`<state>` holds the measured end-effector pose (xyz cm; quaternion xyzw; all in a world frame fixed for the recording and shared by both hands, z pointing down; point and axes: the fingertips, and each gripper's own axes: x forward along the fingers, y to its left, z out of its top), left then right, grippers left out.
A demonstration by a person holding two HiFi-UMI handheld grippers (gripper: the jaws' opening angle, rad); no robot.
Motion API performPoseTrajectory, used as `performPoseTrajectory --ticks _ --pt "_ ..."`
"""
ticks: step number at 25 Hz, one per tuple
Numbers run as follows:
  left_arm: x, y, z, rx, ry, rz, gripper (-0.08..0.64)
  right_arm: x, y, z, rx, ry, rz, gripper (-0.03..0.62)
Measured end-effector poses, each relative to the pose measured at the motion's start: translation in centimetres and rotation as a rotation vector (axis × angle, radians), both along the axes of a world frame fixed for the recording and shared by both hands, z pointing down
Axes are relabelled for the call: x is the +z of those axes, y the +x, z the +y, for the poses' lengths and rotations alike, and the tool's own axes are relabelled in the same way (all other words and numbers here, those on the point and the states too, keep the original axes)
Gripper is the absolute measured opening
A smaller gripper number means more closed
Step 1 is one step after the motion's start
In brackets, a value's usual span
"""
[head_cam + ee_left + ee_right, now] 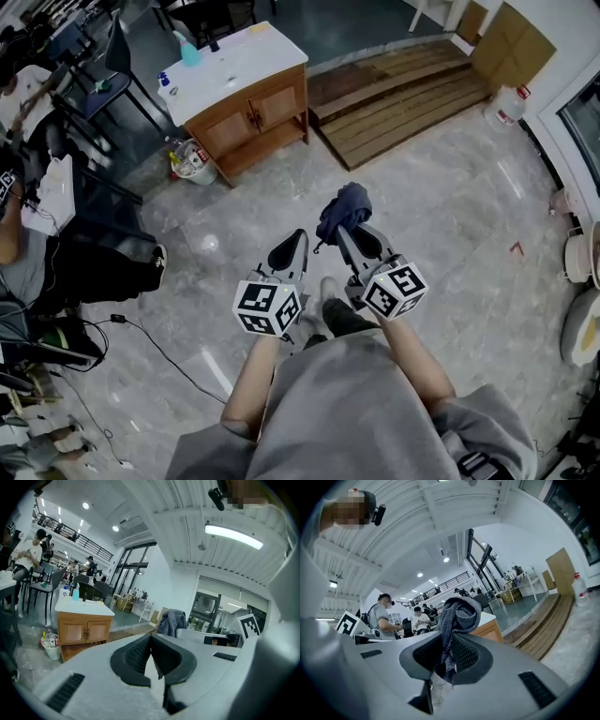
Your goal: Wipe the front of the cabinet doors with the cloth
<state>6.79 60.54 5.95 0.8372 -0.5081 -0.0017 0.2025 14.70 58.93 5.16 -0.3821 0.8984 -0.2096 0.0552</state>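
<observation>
A small wooden cabinet (pixel 251 108) with two doors (pixel 85 632) and a white top stands some way ahead on the floor, well clear of both grippers. A dark blue-grey cloth (pixel 342 211) bunches up out of my right gripper (pixel 345 231), which is shut on it; the cloth (pixel 457 618) fills the gap between the jaws in the right gripper view. My left gripper (pixel 294 246) is held beside the right one, shut with nothing between its pads (pixel 151 652). Both are held at waist height above the grey floor.
A bucket of bottles (pixel 194 161) sits at the cabinet's left foot. A wooden ramp (pixel 403 98) lies to its right. Chairs, cables and seated people (pixel 23 216) crowd the left side. Spray bottles (pixel 187 52) stand on the cabinet top.
</observation>
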Motion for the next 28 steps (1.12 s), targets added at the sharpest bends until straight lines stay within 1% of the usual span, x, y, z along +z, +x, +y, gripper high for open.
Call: performPoseTrajectory --ticks 8,14,18,22,28 --pt "0.2 2.5 -8.1 0.013 -0.021 -0.036 0.009 1.3 2.3 -8.0 -0.006 -0.030 -0.030 0.057" --pt "0.8 3.0 -12.3 0.003 -0.054 -0.061 0.009 2.3 2.9 -12.3 -0.020 -0.059 -0.049 0.057" --pt "1.1 2.5 -14.4 -0.001 -0.065 -0.076 0.008 2.8 2.4 -14.5 -0.025 -0.073 -0.061 0.057" --pt "1.7 1.4 -16.7 -0.001 -0.080 -0.074 0.009 3.3 1.2 -16.6 -0.026 -0.083 -0.067 0.057" --pt "2.8 -0.8 -21.1 0.031 -0.092 -0.068 0.009 4.5 -0.9 -20.6 0.007 -0.103 -0.064 0.057"
